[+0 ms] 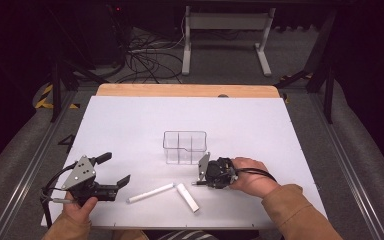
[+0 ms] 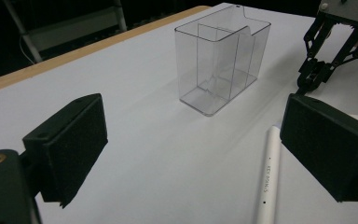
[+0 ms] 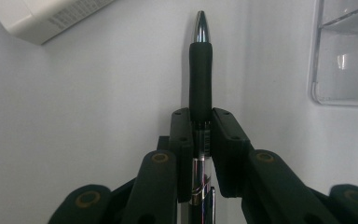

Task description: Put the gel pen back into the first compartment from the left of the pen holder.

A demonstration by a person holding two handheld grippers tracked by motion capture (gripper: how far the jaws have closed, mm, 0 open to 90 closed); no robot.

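Clamping the pen [image 3: 200, 70] lengthwise, the right gripper's [image 3: 200, 140] fingers [image 3: 182, 140] squeeze its barrel.

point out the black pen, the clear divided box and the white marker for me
black pen [image 3: 200, 70], right gripper view, on its black rubber grip
clear divided box [image 2: 214, 88], left gripper view, on its near side wall
white marker [image 1: 150, 193], high view, on the middle of its barrel

Three pens [image 1: 151, 192] – one organizer [image 1: 184, 147]
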